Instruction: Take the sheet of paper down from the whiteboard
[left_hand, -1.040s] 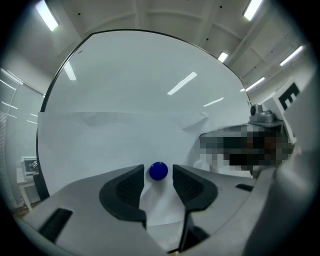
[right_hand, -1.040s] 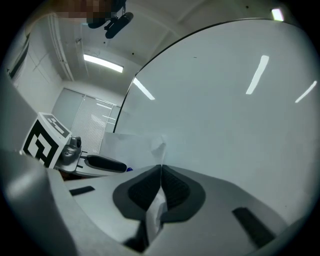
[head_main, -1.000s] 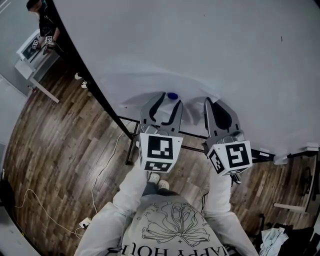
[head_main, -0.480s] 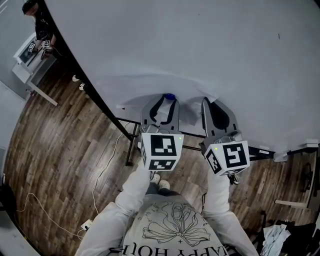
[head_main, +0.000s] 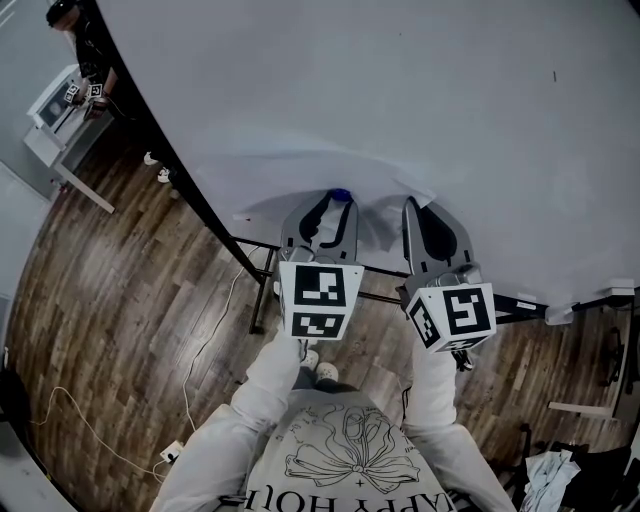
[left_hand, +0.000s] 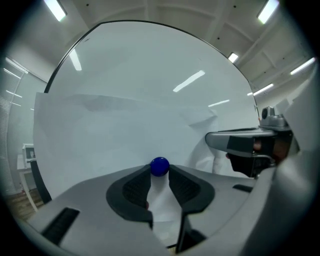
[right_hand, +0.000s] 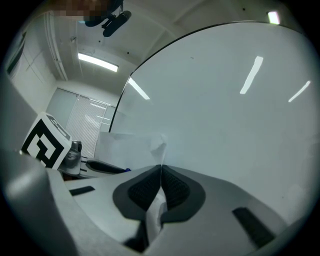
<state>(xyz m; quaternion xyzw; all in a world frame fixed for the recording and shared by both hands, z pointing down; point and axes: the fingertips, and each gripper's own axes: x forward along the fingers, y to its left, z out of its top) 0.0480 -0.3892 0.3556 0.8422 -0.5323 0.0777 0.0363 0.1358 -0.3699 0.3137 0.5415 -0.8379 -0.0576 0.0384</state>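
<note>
Now the sheet of paper (left_hand: 100, 135) hangs flat on the whiteboard (head_main: 400, 90), pinned near its lower edge by a small round blue magnet (left_hand: 160, 166). The left gripper (left_hand: 160, 176) is level with that magnet. Its jaws have just been closing, the magnet sits between their tips, and both tips appear to touch it. The right gripper (right_hand: 161, 170) is just beside it, jaws together on the lower right corner of the sheet. The paper runs between the pads and curls away from the board above them.

The step in hand looks like pulling the magnet off while the other gripper keeps the sheet from dropping. To do it well, the left jaws should seat on the widest part of the ball before any pull. It is smooth and round, so a pinch near its front could let it squirt out. A slight tilt or slide should break the magnetic hold more gently than a straight tug and spare the paper.

The right grip should stay firm and quiet, not dragging sideways, since a thin sheet tears easily at a pinched corner. Whether other magnets hold the top edge, I cannot tell.
</note>
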